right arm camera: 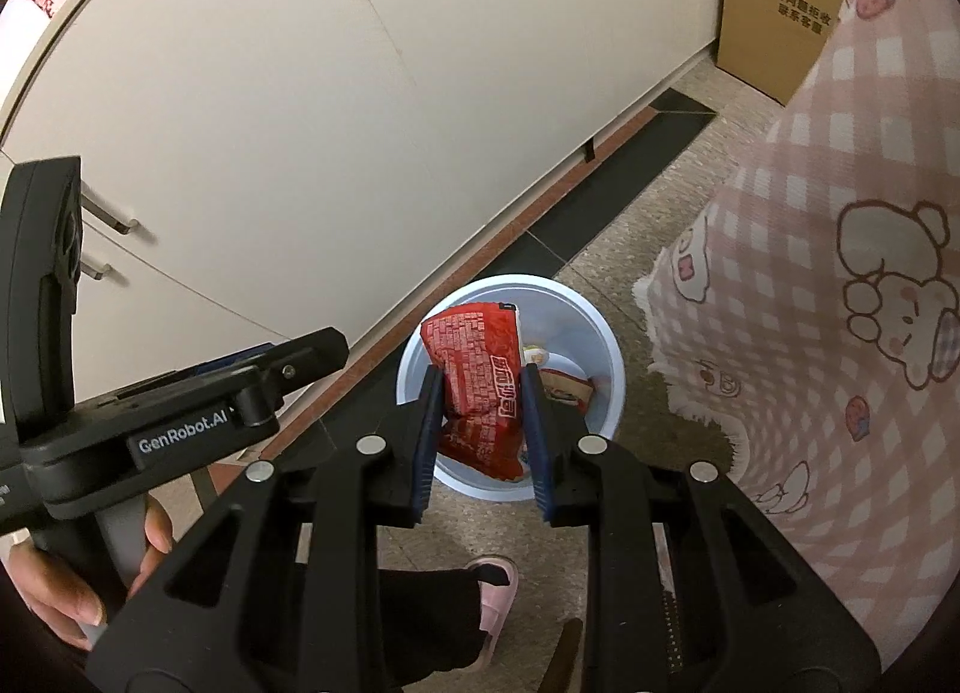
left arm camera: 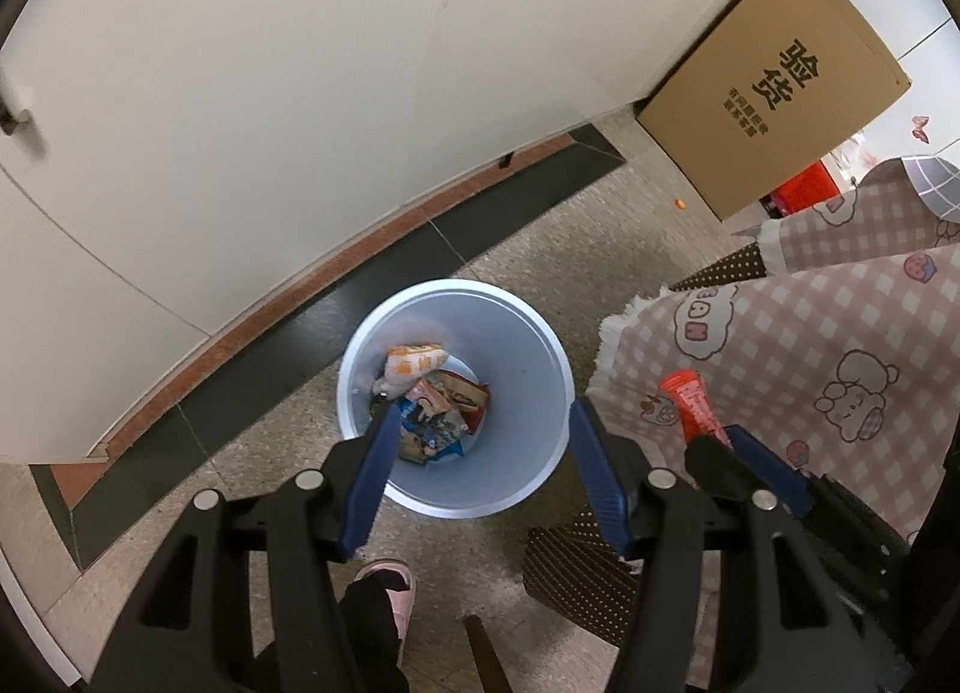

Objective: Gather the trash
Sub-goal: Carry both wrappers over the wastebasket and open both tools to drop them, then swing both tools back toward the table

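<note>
My right gripper (right arm camera: 483, 393) is clamped on a red snack packet (right arm camera: 477, 387), holding it above the mouth of the pale blue bin (right arm camera: 606, 387) on the floor. My left gripper (left arm camera: 480, 423) hangs over that bin (left arm camera: 528, 369) with its jaws spread wide and nothing between them. Crumpled wrappers (left arm camera: 429, 405) lie at the bin's bottom, beside the pink checked cloth (left arm camera: 798, 369).

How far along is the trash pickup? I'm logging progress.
Done: several wrappers already lie in the white bin. In hand: the right gripper holds a red snack packet above the bin. The left gripper is open and empty. Left: releasing the packet.
</note>
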Tool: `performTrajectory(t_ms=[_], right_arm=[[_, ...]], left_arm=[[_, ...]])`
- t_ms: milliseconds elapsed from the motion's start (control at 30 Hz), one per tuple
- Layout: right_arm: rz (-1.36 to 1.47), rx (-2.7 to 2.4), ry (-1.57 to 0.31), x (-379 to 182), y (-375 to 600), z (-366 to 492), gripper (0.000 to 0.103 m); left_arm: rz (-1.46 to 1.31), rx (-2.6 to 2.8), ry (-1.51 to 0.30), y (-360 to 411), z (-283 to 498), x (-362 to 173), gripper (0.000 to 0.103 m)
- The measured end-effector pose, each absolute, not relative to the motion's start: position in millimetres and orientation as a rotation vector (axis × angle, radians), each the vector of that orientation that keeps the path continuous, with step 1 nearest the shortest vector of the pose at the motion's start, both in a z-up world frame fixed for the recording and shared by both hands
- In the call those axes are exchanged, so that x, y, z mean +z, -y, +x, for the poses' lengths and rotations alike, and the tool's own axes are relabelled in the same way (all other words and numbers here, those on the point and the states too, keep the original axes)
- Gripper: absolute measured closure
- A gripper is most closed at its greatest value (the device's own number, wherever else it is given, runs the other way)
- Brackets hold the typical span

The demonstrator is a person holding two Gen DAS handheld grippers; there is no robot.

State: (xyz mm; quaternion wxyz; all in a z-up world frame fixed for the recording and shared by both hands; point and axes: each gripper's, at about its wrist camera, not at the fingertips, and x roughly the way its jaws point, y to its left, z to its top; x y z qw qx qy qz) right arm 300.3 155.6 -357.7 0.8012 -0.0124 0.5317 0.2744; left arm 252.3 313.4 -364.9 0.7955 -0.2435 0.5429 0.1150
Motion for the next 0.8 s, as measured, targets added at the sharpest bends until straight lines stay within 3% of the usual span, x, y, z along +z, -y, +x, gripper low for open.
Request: performTrajectory(t_ms=[367, 433, 467, 500, 800], right_arm=[[0.044, 0.631, -1.048, -328, -165, 298, 0.074], [0.054, 0.64, -1.034, -324, -164, 299, 0.066], [0.056, 0.637, -1.025, -322, -163, 299, 0.046], [0.055, 0.633, -1.008, -318, -163, 298, 0.044], [0.0, 0.626, -0.968, -298, -160, 285, 0.044]], left_arm=[[-0.455, 0.347, -1.112, -327, 232, -335, 0.039], [-0.436, 0.362, -1.103, -326, 229, -329, 0.037], [-0.429, 0.365, -1.1, -326, 228, -327, 0.037], [-0.424, 0.367, -1.096, -326, 227, -324, 0.037], [-0.405, 0.365, -1.079, -318, 218, -307, 0.034]])
